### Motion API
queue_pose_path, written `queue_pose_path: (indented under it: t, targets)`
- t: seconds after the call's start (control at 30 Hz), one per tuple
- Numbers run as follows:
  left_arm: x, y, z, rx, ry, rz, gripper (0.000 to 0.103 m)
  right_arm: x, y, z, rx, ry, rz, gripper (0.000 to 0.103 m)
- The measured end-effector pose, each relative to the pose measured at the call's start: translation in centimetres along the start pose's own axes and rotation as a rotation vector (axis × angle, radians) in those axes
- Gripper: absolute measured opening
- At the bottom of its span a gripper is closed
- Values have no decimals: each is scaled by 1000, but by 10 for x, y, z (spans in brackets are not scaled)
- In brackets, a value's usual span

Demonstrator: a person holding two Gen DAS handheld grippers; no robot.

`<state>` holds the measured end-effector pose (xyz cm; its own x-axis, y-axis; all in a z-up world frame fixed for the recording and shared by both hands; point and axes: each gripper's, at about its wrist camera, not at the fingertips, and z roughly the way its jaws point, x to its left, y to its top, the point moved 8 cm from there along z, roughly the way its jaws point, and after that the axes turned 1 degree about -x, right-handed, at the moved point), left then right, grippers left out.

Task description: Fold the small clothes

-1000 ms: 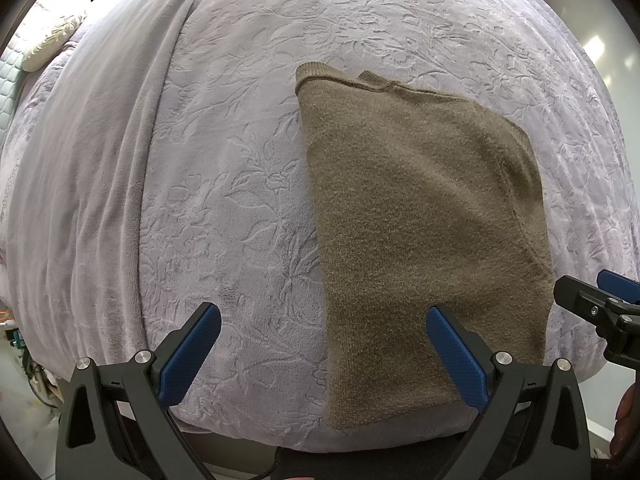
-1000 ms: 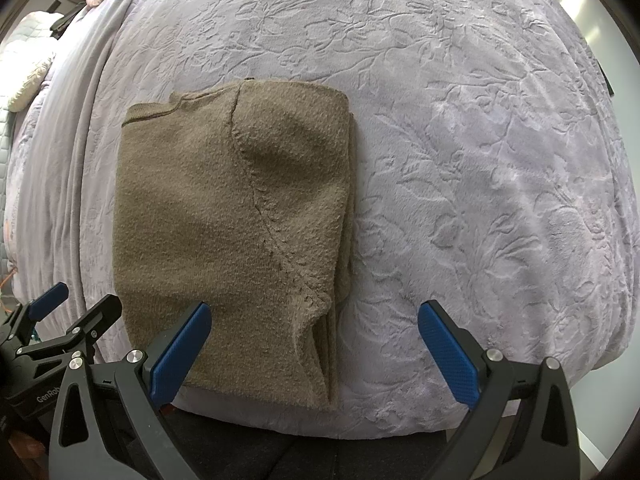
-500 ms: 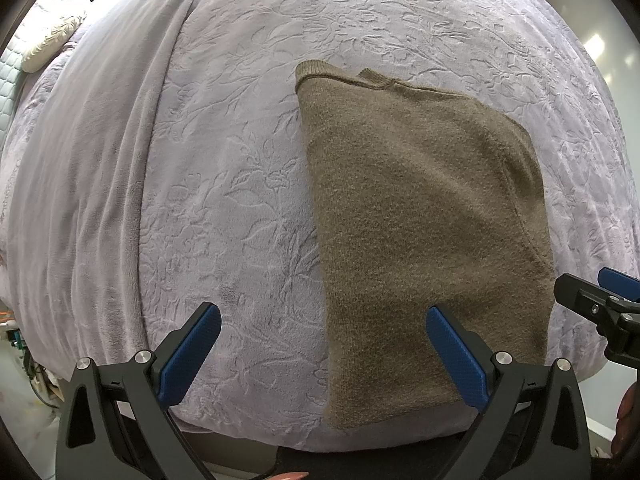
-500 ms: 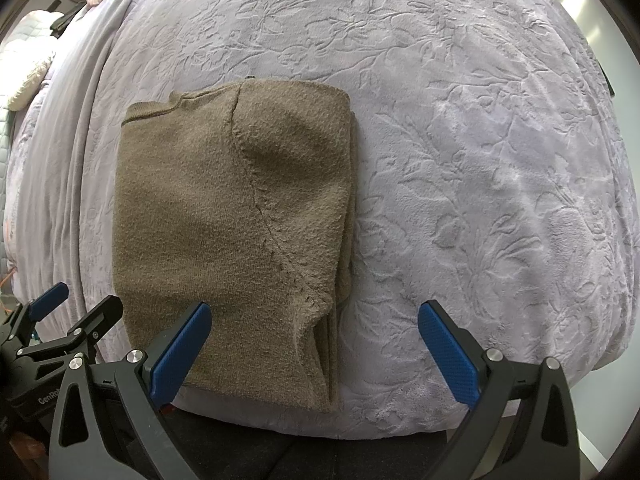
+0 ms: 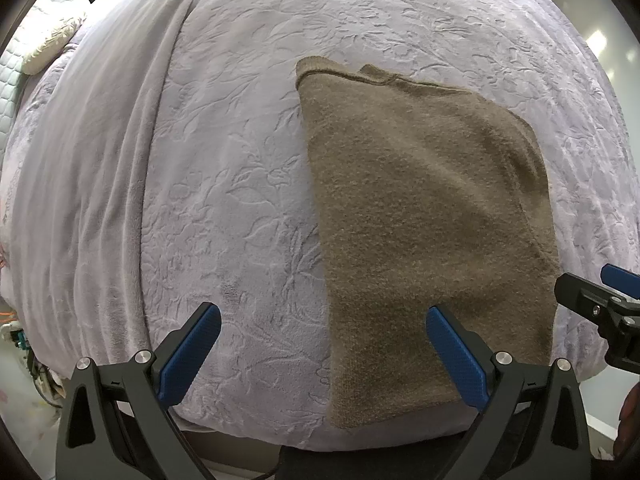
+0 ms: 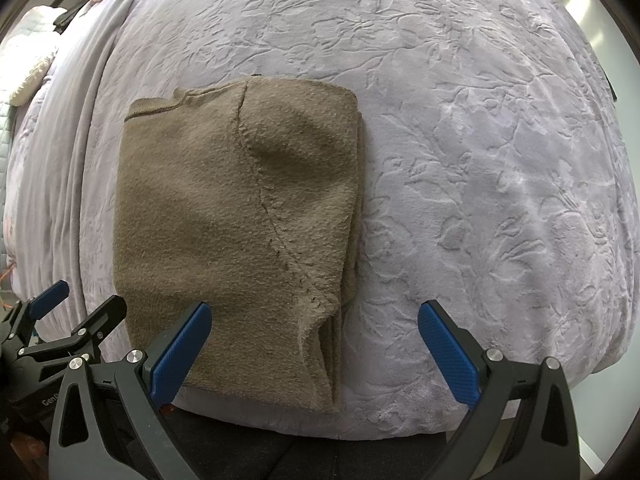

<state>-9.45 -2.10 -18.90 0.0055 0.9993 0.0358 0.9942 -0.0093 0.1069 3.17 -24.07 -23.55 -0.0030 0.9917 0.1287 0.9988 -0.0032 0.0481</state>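
A brown knitted garment [image 5: 424, 224] lies folded into a tall rectangle on the lilac embossed bedspread [image 5: 240, 160]. It also shows in the right wrist view [image 6: 236, 220], with a seam running diagonally down it and stacked layers along its right edge. My left gripper [image 5: 320, 352] is open and empty, held above the garment's near left corner. My right gripper [image 6: 314, 350] is open and empty, held above the garment's near right corner. Each gripper shows at the edge of the other's view.
The bedspread's near edge runs just under both grippers [image 6: 400, 420]. A smooth lilac blanket [image 5: 100, 160] lies along the left side. White pillows [image 5: 44, 44] sit at the far left. Bare bedspread [image 6: 500, 180] stretches to the right of the garment.
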Motion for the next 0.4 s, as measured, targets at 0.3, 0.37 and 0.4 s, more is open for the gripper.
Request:
queue_pose_path:
  t: [0.3,0.37,0.4]
  targets:
    - [4,2,1,-3,-2,-11,103,2,0,2,7,-4,-9,103]
    - [4,2,1,-4,-4,-8,103,3,0,3,7,-5,-8,103]
    - [3,2,1,-1,-6,-5,103,3,0,3,8,-5,-9,103]
